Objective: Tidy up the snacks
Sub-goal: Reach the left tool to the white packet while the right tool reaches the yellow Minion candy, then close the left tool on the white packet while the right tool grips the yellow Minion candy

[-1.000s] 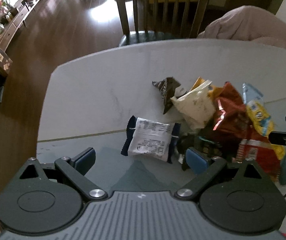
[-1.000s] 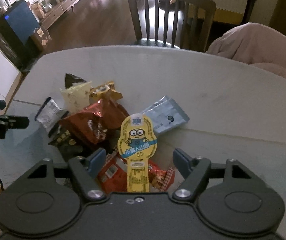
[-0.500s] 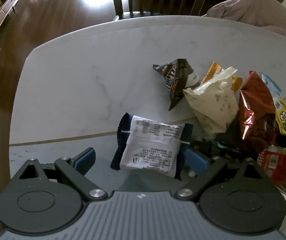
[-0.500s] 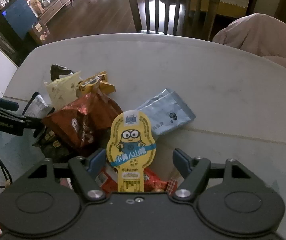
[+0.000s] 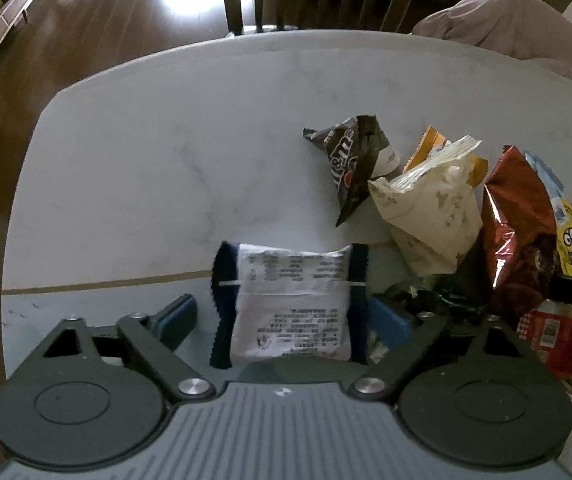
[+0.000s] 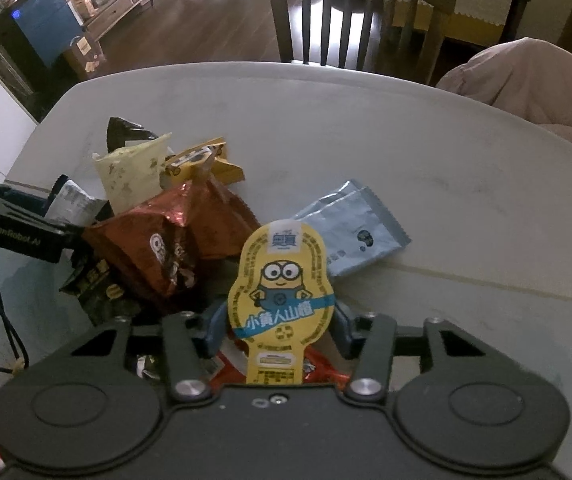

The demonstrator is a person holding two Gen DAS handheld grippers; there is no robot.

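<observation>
Both grippers have come lower over the snack heap since the earlier frames, and both pairs of fingers have just been closing. The left gripper (image 5: 284,318) straddles the white-labelled, dark-blue-edged snack packet (image 5: 291,306), which lies flat on the pale marble-look table (image 5: 166,160); its blue fingers (image 5: 178,316) stand apart, the right one touching the packet's edge, the left one clear of it. The right gripper (image 6: 278,330) has its fingers (image 6: 216,326) drawn in against the sides of the yellow peanut-shaped cartoon packet (image 6: 282,284), which stands upright between them. Left of that packet, a crinkled red-brown foil bag (image 6: 166,248) tops the heap, with a cream bag (image 6: 132,176) behind it. To its right lies a pale blue foil sachet (image 6: 355,232).
</observation>
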